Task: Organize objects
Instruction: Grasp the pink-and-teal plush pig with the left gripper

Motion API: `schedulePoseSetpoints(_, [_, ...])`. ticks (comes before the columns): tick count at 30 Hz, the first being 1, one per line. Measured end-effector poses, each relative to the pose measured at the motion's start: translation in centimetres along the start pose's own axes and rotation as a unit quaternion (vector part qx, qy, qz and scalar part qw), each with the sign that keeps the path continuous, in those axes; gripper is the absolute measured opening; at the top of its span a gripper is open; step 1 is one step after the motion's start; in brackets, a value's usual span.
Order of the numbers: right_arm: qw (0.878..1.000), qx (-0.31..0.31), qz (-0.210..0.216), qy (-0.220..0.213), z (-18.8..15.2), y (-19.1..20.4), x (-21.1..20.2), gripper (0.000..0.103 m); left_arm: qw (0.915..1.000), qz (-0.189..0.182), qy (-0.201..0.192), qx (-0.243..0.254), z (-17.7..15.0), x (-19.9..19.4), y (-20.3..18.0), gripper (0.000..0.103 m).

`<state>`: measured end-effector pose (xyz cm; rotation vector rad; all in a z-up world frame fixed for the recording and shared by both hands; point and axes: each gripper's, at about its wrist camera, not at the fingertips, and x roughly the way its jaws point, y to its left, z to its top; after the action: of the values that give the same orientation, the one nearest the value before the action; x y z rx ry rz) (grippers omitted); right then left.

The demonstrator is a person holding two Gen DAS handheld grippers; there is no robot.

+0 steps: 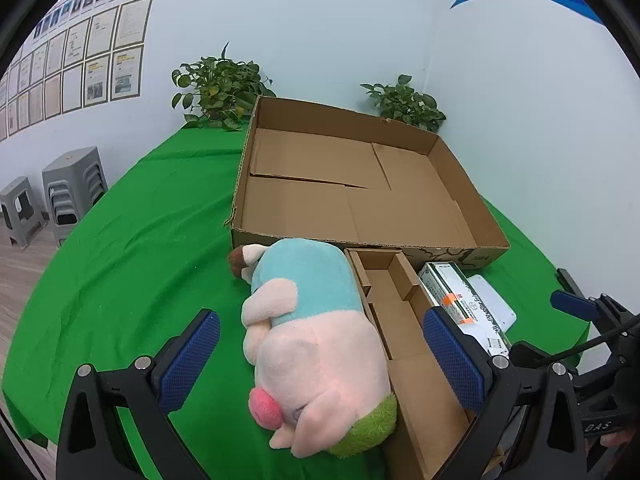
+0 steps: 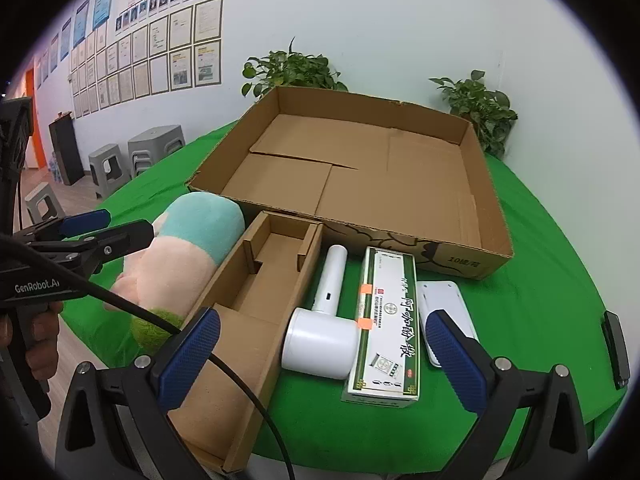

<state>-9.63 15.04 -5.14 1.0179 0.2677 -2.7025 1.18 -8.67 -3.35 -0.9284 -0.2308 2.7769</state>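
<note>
The plush (image 1: 312, 344) lies on its side on the green cloth (image 1: 132, 264), pressed against the long wall of the small tray (image 1: 404, 320), just in front of the big box (image 1: 360, 184). The left gripper (image 1: 320, 360) hangs right over it, jaws spread wide on either side of the pink body and touching nothing; that straddle looks like the set-up for a grab across the soft middle, where it should squash and hold.

The big box sits empty at the back, likely the place everything is headed.

To the right of the tray, a white dryer (image 2: 326, 320), a green-edged carton (image 2: 386, 320) and a flat white pad (image 2: 444, 312) lie side by side, the first two touching. The right gripper (image 2: 324, 364) waits above the dryer's head, jaws also wide apart, holding nothing. A black slab (image 2: 616, 352) rests near the cloth's right edge, well apart from the rest. Two plants (image 2: 292, 72) stand behind the big box.
</note>
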Motion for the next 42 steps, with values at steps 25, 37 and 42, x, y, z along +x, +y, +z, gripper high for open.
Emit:
schedulePoseSetpoints(25, [0.942,-0.091,0.317,-0.066,2.4,-1.1,-3.5,0.101,0.9878,-0.044,0.107,-0.105,-1.7,2.9,0.9,0.092])
schedulePoseSetpoints(37, [0.883,-0.295,0.363,-0.046,5.9,4.9,-2.3,0.101,0.9923,-0.028,0.096,-0.074,-3.7,3.1,2.3,0.053])
schedulePoseSetpoints(42, [0.866,-0.297,0.4,0.033,7.6,7.7,4.8,0.101,0.9928,-0.017,0.077,-0.09,-5.2,1.0,3.4,0.05])
